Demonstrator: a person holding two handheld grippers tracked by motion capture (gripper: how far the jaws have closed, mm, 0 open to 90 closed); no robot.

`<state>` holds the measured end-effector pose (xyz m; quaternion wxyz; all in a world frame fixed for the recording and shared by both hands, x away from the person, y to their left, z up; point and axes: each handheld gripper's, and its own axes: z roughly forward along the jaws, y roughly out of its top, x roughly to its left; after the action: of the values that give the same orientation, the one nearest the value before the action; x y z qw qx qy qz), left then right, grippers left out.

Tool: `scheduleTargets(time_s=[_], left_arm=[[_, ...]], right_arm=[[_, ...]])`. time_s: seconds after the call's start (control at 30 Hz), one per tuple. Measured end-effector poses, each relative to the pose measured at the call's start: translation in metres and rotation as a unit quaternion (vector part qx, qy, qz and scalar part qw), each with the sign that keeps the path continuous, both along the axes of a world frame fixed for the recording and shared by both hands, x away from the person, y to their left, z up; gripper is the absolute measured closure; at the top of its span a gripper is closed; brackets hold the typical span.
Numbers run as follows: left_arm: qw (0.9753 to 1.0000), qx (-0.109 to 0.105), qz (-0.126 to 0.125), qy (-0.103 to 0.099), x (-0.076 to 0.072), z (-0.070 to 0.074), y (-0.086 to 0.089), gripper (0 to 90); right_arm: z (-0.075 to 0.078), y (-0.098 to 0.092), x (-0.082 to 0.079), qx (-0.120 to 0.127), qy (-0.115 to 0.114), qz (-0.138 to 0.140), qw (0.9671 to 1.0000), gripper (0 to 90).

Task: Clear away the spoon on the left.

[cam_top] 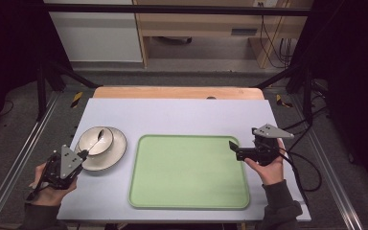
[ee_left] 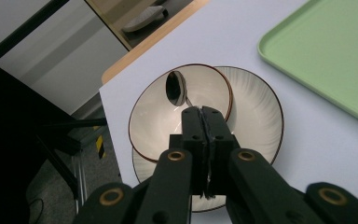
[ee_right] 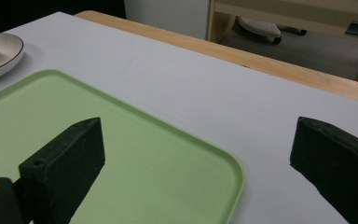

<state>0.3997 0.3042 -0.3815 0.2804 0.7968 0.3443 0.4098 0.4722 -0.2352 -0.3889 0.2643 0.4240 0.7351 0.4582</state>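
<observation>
White tabletop [cam_top: 182,112]: a spoon [ee_left: 177,88] is pinched in the bowl [ee_left: 151,116] at nine o'clock by the left gripper [ee_left: 201,112], likely to be lifted next toward the tray [cam_top: 189,170], while the right gripper [cam_top: 234,147] is held wide at three o'clock.

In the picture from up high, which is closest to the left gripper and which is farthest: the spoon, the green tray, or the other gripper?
1. The spoon: nearest, its handle pinched in the left gripper, over the bowl on the plate.
2. The green tray: next, at the table's middle, to the gripper's right.
3. The right gripper: farthest, above the tray's right edge.
</observation>
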Motion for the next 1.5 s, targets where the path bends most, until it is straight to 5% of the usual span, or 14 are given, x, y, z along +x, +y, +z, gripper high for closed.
scheduleTargets(time_s=[0.4,0.73,1.5], left_arm=[[0.9994,-0.01,-0.013,-0.029,-0.009,0.01,-0.007,88.9],[0.9985,0.002,-0.035,-0.042,-0.016,0.016,-0.026,88.9],[0.9947,0.037,-0.088,-0.038,-0.018,0.009,-0.068,88.9]], right_arm=[[0.001,-0.001,-0.001,-0.001,-0.002,-0.002,1.0,3.3],[0.001,-0.001,-0.001,-0.001,-0.001,-0.002,1.0,3.3],[0.001,-0.001,0.0,-0.005,-0.001,-0.001,1.0,3.3]])
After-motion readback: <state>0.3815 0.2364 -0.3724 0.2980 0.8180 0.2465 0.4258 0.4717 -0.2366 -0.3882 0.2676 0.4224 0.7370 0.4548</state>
